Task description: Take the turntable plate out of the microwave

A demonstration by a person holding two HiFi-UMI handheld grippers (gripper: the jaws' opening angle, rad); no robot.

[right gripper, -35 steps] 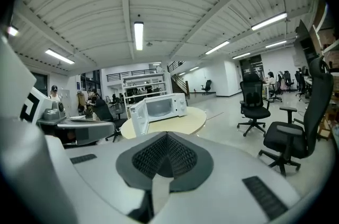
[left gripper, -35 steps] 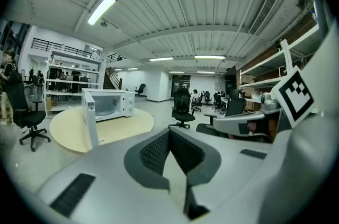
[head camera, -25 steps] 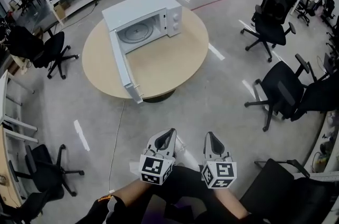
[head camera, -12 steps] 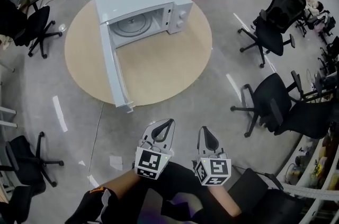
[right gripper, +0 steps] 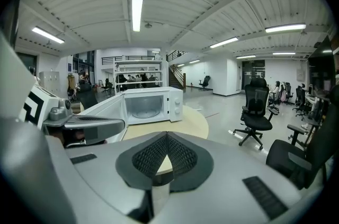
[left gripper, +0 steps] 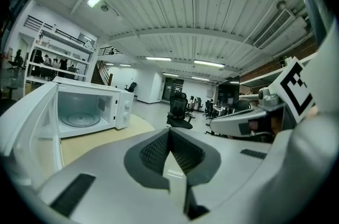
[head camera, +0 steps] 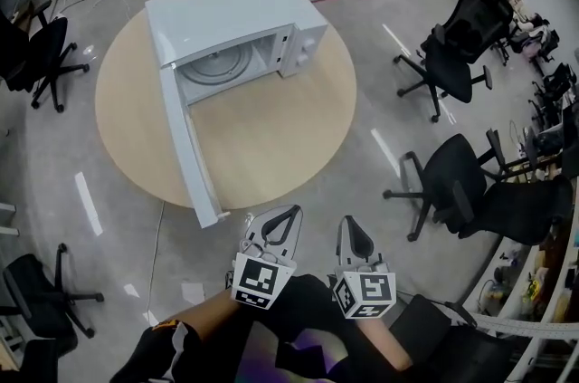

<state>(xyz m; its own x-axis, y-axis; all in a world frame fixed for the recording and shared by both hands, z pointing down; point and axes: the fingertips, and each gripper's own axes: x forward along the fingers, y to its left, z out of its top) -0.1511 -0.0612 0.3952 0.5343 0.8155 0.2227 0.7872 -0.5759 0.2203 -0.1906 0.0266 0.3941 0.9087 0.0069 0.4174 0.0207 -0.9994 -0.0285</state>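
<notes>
Ceiling tubes [right gripper: 137, 12] above the microwave [head camera: 226, 10] give bright, even light with soft shadows; gripper views bulge toward black rims.

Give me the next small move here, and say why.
Probably bring the left hand-held gripper and the right hand-held gripper forward toward the microwave. Its door stands wide open and the plate lies inside, but both grippers, jaws shut and empty, are well short of it, near the table edge.

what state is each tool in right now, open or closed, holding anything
Left tool: closed, holding nothing.
Right tool: closed, holding nothing.
</notes>
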